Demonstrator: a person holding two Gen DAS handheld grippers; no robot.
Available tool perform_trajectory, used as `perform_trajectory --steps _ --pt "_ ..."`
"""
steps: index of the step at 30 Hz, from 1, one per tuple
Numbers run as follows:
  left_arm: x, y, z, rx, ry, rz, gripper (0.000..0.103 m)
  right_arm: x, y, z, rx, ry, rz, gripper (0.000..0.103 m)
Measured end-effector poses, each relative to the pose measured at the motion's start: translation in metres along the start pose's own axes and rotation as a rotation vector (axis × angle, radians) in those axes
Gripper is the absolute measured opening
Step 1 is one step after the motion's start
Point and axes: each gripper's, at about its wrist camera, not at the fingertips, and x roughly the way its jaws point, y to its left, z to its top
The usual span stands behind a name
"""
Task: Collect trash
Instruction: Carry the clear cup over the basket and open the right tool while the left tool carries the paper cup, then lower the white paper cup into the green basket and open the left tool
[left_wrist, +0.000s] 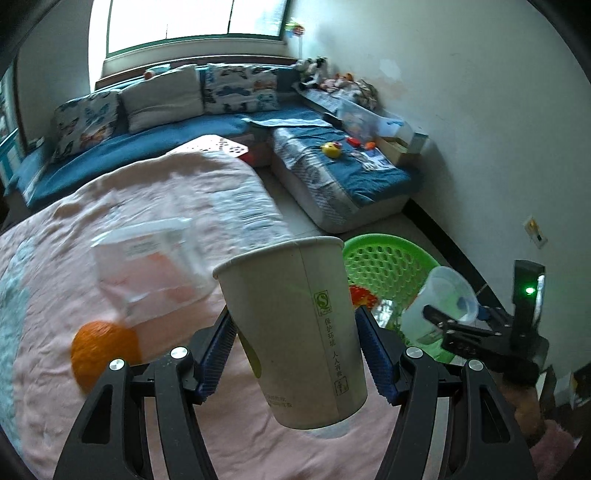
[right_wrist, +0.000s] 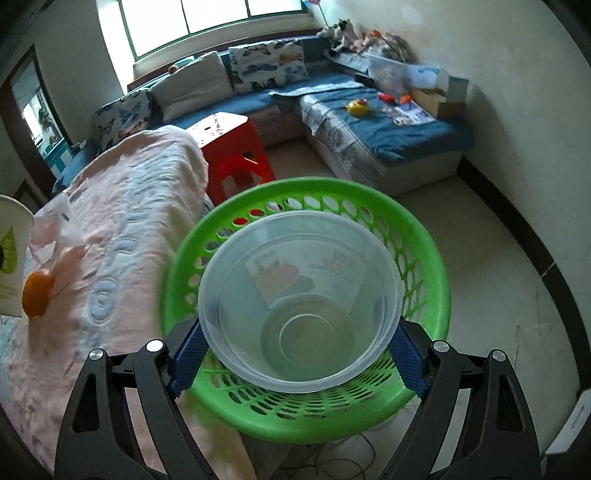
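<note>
My left gripper (left_wrist: 295, 354) is shut on a white paper cup (left_wrist: 291, 325) and holds it above the pink blanket (left_wrist: 110, 206). My right gripper (right_wrist: 295, 354) is shut on a clear plastic bowl (right_wrist: 299, 295) and holds it over the green mesh basket (right_wrist: 424, 280). The basket also shows in the left wrist view (left_wrist: 384, 262), with the right gripper (left_wrist: 465, 328) and its bowl (left_wrist: 443, 299) above it. An orange peel (left_wrist: 103, 347) and a clear plastic wrapper (left_wrist: 151, 266) lie on the blanket; both also show in the right wrist view, the peel (right_wrist: 37, 291) and the wrapper (right_wrist: 55, 229).
A red plastic stool (right_wrist: 236, 155) stands beyond the blanket-covered table. A blue L-shaped sofa (right_wrist: 388, 133) with cushions and toys runs along the back and right wall. Tiled floor (right_wrist: 498, 266) lies to the right of the basket.
</note>
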Motion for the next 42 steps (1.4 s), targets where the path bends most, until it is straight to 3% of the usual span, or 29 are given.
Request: perform_trajectory --steps 7,23,42 --pt "0.023 -0.029 0.012 0.035 0.021 -0.041 0.064 -0.001 -0.012 -0.005 0.019 -0.012 0.006 0.093" --pt "0.098 -0.089 0.019 0.1 0.114 -0.138 0.066 -0.049 -0.052 -0.024 0.083 -0.085 -0.02 0.093" --pt "0.161 -0.125 0.024 0.143 0.178 -0.203 0.072 -0.06 -0.066 -0.044 0.118 -0.091 -0.06 0.093"
